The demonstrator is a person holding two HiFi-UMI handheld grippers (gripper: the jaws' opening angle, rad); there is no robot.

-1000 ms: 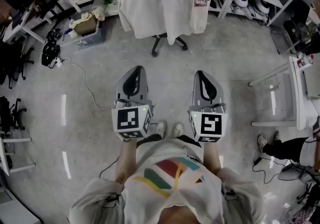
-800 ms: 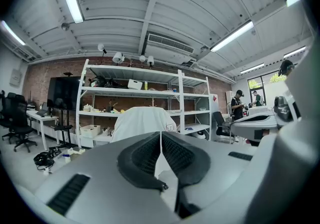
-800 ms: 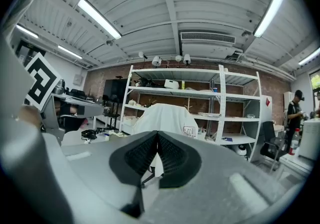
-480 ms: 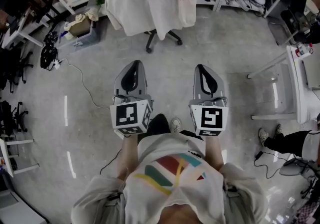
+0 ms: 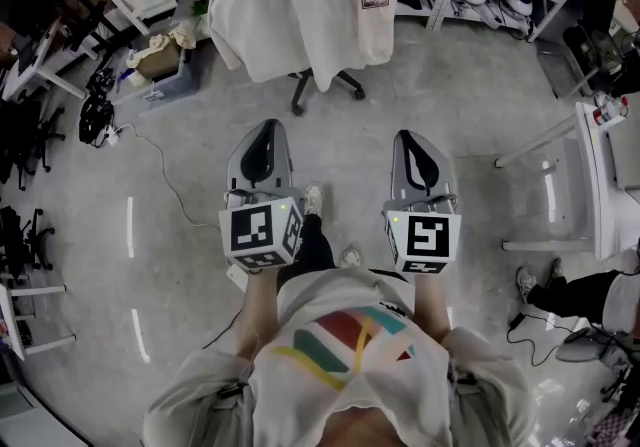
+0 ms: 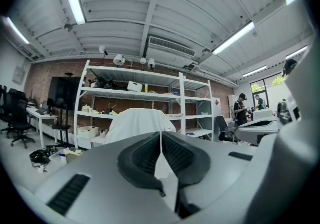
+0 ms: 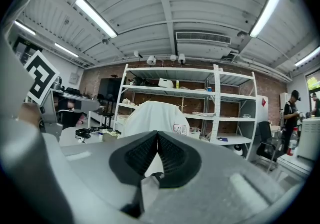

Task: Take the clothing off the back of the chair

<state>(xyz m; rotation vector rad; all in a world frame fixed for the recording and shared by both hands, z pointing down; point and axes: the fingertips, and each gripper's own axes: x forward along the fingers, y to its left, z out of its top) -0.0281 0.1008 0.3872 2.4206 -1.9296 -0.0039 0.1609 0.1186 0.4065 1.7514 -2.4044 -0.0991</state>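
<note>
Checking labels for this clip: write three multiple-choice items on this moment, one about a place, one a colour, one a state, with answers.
1. Where is the garment? A on the floor; B draped over the chair; C on a shelf.
2. Its colour? A black; B red; C white.
3. The left gripper and right gripper are: A shut, empty; B open; C shut on the garment.
Answers: 1 B, it covers the chair's back above the wheeled base. 2 C, pale cloth with a small print. 3 A, each pair of pads meets with nothing between.
</note>
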